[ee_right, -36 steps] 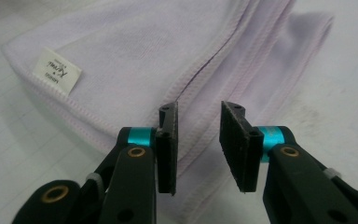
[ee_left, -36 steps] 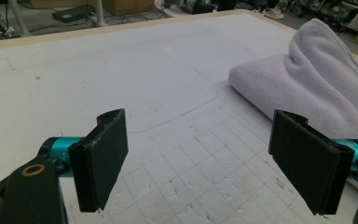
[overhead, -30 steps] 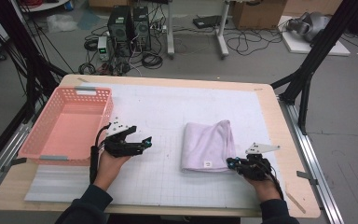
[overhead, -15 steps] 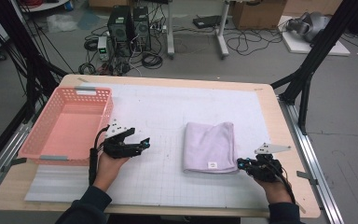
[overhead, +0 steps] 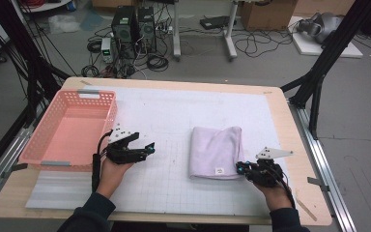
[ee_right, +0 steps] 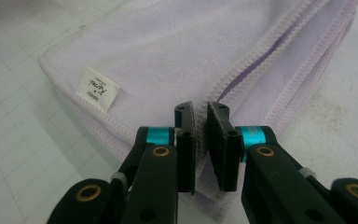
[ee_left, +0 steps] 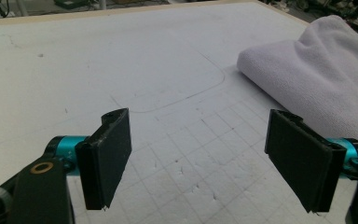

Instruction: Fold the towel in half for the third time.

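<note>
I'm working in a lab or test room: my pale wooden table (overhead: 290, 145) with its white gridded mat (overhead: 174, 116) stands inside a black metal frame (overhead: 326, 63), and behind it black computer towers (overhead: 134, 21), tangled cables (overhead: 251, 46) and cardboard boxes (overhead: 270, 10) sit on grey floor (overhead: 357, 111).

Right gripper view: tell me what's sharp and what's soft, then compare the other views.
Right gripper view: the right hand-held gripper and the towel with its label are sharp.
Left gripper view: the pads are sharp, the far table edge softer.
High view: grainy, with even light.
</note>
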The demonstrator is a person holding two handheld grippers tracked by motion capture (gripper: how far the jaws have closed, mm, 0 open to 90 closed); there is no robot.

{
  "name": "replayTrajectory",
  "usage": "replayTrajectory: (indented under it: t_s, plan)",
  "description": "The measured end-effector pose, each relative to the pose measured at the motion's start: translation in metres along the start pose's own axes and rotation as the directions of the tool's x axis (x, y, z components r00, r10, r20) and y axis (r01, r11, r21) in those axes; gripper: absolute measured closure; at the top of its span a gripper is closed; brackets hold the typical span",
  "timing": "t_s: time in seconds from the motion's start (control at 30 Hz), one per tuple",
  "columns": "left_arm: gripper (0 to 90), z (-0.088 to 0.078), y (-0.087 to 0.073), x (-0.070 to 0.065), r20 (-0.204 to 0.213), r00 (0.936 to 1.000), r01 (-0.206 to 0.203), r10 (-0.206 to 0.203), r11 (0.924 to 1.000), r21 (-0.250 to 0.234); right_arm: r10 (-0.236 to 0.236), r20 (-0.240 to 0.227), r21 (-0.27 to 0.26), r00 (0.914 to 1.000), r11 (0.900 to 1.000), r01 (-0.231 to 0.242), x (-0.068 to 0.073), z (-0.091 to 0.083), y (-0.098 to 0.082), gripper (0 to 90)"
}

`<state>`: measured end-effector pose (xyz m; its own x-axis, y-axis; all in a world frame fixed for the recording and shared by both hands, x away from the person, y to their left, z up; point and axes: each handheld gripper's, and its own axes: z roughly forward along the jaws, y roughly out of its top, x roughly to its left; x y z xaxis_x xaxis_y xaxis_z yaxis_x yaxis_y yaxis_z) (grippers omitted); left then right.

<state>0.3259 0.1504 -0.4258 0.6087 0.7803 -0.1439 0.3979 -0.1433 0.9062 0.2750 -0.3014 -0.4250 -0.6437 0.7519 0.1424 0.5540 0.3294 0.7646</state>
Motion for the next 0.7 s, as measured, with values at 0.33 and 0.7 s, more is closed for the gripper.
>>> replayTrajectory:
  t_s: [0.33,0.7]
  plan:
    - [23.1,-0.001,-0.001,0.002,-0.004,1.0,0.005,-0.005,1.0,-0.003,0.138,0.021,0.084,0.9902,0.987,-0.139,-0.013,-0.02,0.0,84.0]
    - [23.1,0.0,-0.001,0.001,-0.006,1.0,0.004,-0.004,1.0,0.003,0.034,0.082,-0.123,0.996,0.992,-0.024,-0.016,-0.024,0.033,53.3]
